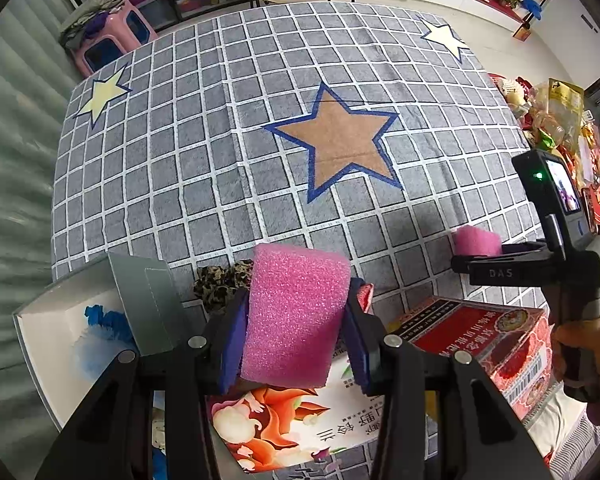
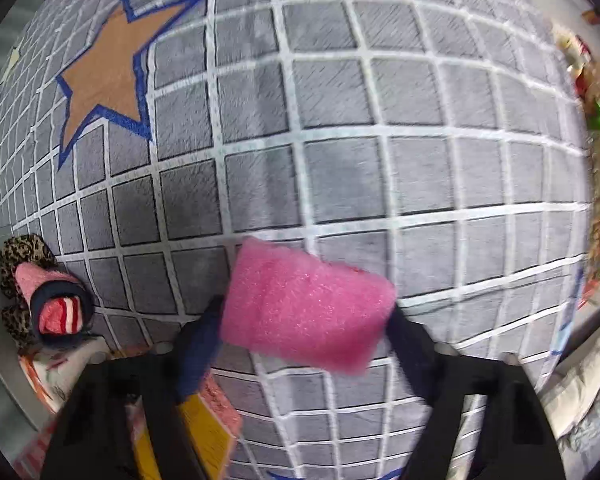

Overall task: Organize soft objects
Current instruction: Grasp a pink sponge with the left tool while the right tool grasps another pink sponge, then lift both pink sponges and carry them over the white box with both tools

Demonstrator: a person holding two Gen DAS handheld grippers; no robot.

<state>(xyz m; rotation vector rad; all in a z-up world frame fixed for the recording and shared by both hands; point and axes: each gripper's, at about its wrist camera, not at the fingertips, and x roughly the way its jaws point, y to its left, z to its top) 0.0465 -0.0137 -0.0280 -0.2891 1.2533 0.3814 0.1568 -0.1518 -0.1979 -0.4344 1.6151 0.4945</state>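
A: Left gripper [image 1: 296, 320]? 
B: Pinching a pink foam block [image 1: 294, 316] above the floral box [image 1: 284, 424] (leopard cloth [image 1: 220, 280] behind).
A: Right gripper [image 2: 306, 320]?
B: Clamps another pink sponge [image 2: 306, 312] over the grey checked mat [image 2: 340, 120]

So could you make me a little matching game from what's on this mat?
Things:
1. pink foam block
2. big star
3. leopard-print cloth
4. red box

Descriptions:
A. brown with a blue outline
B. by the near right edge of the mat
C. clamped in the left tool
D. lying just beyond the held block

Pairs: 1-C, 2-A, 3-D, 4-B
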